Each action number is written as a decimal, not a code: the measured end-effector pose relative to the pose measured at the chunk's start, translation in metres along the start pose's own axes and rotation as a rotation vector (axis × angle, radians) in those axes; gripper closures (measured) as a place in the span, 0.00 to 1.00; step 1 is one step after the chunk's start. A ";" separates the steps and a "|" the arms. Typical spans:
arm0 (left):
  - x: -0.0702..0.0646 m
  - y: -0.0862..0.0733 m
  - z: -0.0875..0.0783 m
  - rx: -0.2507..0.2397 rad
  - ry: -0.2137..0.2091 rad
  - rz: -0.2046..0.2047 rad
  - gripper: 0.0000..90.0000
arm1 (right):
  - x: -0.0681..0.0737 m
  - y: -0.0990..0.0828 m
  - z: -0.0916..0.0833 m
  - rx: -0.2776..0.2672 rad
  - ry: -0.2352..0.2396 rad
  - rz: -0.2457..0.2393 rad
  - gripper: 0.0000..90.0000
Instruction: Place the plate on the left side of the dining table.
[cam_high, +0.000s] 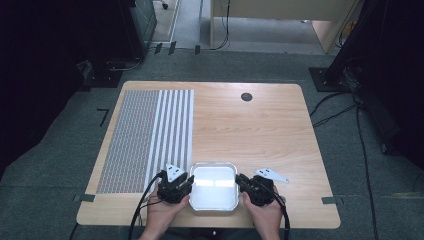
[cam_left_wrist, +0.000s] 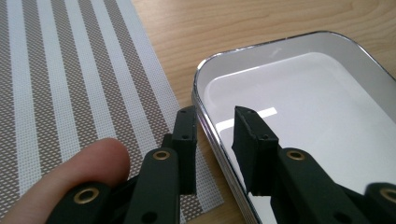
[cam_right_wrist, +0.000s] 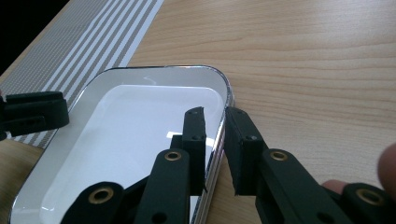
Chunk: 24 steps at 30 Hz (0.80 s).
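The metal tray (cam_high: 214, 186) is pinched at both short walls: left gripper (cam_left_wrist: 215, 135) on its left rim, right gripper (cam_right_wrist: 215, 135) on its right, long axis lying between them.

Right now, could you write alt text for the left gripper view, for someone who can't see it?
Two black fingers straddle the near rim of a shiny, empty metal tray, one inside it and one outside. The tray sits on a light wooden table, beside a grey and white striped mat. A fingertip of the person's hand shows at lower left.
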<state>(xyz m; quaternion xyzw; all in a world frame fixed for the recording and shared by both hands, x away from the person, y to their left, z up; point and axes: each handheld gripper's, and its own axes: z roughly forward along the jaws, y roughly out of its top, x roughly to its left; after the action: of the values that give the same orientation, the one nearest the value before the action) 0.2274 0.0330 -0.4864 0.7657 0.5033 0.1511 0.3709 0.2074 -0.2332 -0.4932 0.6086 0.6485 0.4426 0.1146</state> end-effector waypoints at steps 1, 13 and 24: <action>0.000 0.000 0.000 0.000 0.000 0.000 0.81 | 0.000 0.000 0.000 0.000 0.000 0.000 0.89; -0.001 -0.003 0.003 0.012 -0.012 0.021 0.89 | -0.005 0.001 0.000 0.051 0.032 0.078 0.97; -0.003 -0.004 0.005 0.010 -0.008 0.032 0.87 | -0.013 0.001 -0.001 0.059 0.089 0.176 0.97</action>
<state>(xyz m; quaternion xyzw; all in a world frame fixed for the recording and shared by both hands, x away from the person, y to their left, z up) 0.2260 0.0292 -0.4923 0.7762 0.4902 0.1514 0.3664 0.2099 -0.2452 -0.4966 0.6461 0.6098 0.4581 0.0282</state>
